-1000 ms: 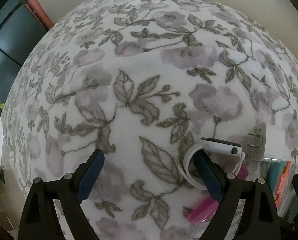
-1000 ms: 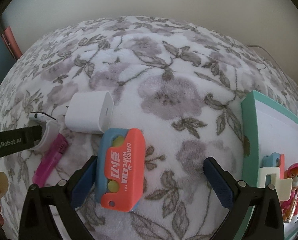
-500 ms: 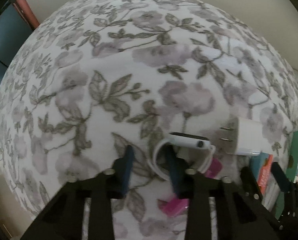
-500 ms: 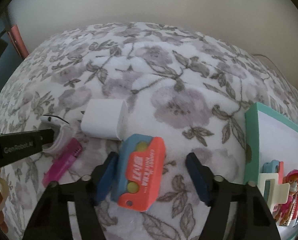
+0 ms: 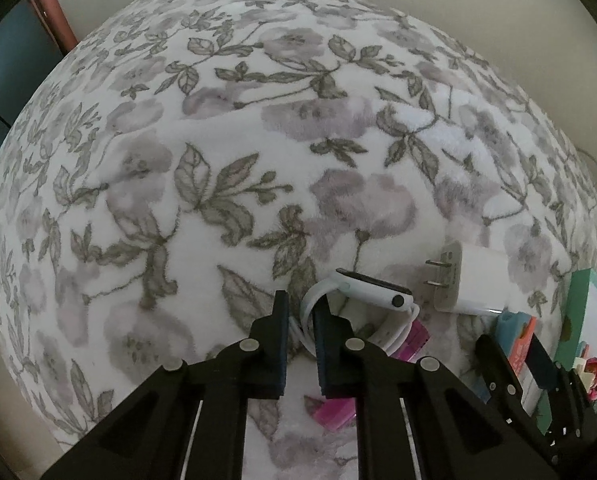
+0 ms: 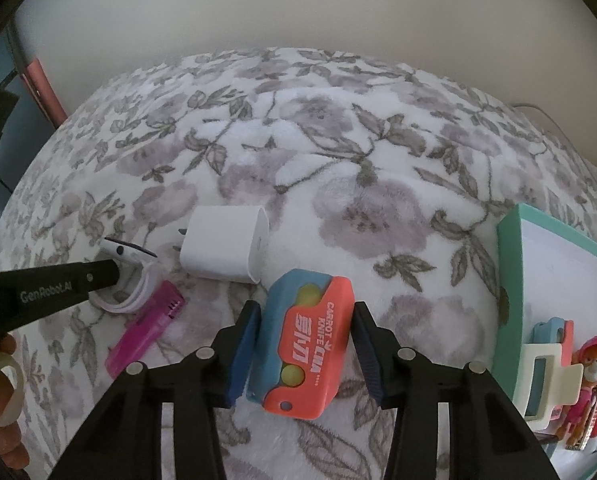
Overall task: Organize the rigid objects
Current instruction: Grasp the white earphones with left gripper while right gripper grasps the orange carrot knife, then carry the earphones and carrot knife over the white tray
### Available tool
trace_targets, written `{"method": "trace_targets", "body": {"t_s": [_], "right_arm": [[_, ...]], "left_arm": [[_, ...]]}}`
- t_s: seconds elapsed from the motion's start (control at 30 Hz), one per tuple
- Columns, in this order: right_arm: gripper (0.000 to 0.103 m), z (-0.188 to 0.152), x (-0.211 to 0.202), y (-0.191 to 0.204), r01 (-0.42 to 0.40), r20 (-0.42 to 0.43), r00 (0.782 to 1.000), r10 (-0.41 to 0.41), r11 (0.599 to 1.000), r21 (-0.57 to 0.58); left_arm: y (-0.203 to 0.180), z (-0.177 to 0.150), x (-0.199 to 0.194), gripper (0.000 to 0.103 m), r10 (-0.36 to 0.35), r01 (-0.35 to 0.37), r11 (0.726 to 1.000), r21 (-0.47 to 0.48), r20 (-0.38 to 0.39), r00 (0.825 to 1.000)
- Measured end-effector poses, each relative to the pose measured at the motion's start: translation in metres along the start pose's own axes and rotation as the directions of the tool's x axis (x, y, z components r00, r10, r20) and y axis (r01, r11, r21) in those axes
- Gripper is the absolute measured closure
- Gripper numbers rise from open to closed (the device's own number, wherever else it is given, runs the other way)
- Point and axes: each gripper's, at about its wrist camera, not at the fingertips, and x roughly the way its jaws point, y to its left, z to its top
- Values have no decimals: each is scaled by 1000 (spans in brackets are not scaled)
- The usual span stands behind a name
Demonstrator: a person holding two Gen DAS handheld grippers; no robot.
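A white smartwatch (image 5: 372, 292) lies on the flowered blanket (image 5: 218, 140), and my left gripper (image 5: 301, 320) is shut on its white strap. In the right wrist view one left finger (image 6: 58, 288) covers part of the watch (image 6: 124, 250). A red and blue carrot-knife toy (image 6: 310, 344) sits between the fingers of my right gripper (image 6: 305, 308). Its jaws are closing, and both pads meet the toy's sides. A white charger plug (image 6: 222, 244) lies just behind the toy and a pink comb-like piece (image 6: 144, 330) to its left.
A teal box (image 6: 510, 280) stands at the right edge of the blanket and holds a white clip (image 6: 542, 376) and a cartoon figure (image 6: 590, 364). A person's hand (image 6: 2, 420) shows at the lower left. A wall rises behind the bed.
My left jaws went from wide open to shut on the watch strap. My right jaws came in from wide open onto the toy's sides, and the toy straightened between them.
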Motion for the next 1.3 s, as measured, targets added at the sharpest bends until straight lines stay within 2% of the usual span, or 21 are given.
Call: {"method": "trace_targets", "body": {"t_s": [0.27, 0.5, 0.7, 1.3], "right_arm": [[56, 2, -12, -2, -15, 17, 1000, 14, 1000, 10], [59, 8, -30, -4, -28, 60, 998, 27, 999, 16], [62, 7, -33, -6, -39, 60, 997, 38, 999, 17], [62, 17, -69, -23, -42, 129, 991, 36, 998, 45]], "left_arm": [[11, 5, -24, 92, -11, 11, 1000, -5, 42, 999], [23, 7, -58, 92, -14, 16, 1000, -21, 127, 992], [23, 8, -78, 92, -13, 18, 999, -29, 186, 983], [17, 3, -111, 92, -30, 40, 999, -34, 252, 967]]}}
